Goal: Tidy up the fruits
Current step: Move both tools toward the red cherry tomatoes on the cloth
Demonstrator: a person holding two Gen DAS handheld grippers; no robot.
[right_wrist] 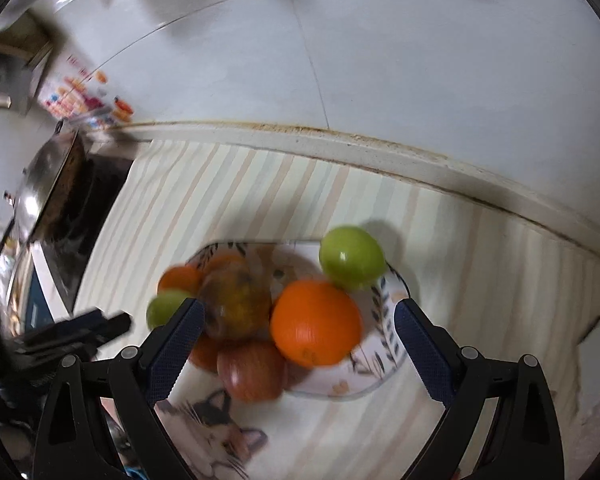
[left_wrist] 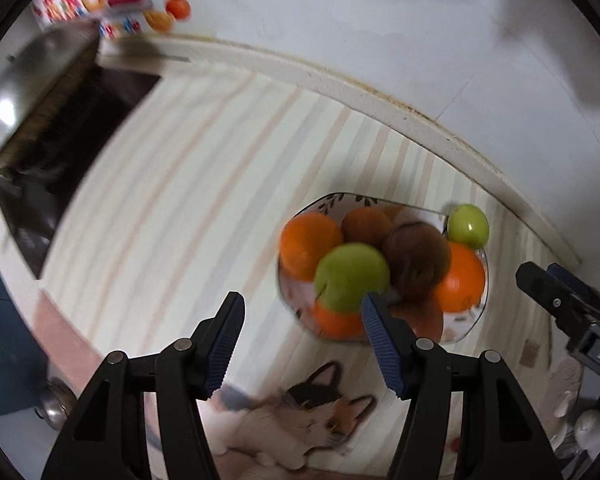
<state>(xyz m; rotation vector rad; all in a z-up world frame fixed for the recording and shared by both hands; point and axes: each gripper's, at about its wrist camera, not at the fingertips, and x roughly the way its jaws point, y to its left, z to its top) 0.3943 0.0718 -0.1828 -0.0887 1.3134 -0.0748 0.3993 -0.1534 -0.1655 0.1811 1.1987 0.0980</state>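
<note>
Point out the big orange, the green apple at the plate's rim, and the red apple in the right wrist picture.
big orange (right_wrist: 315, 322), right wrist view, middle of its skin
green apple (right_wrist: 352, 257), right wrist view, its centre
red apple (right_wrist: 252, 372), right wrist view, its front face

Fruit-filled plate (left_wrist: 466, 330), left gripper (left_wrist: 302, 306) open

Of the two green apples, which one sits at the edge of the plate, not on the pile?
The green apple by the wall-side rim of the plate, behind the large orange. The other green apple lies among the piled fruit.
</note>
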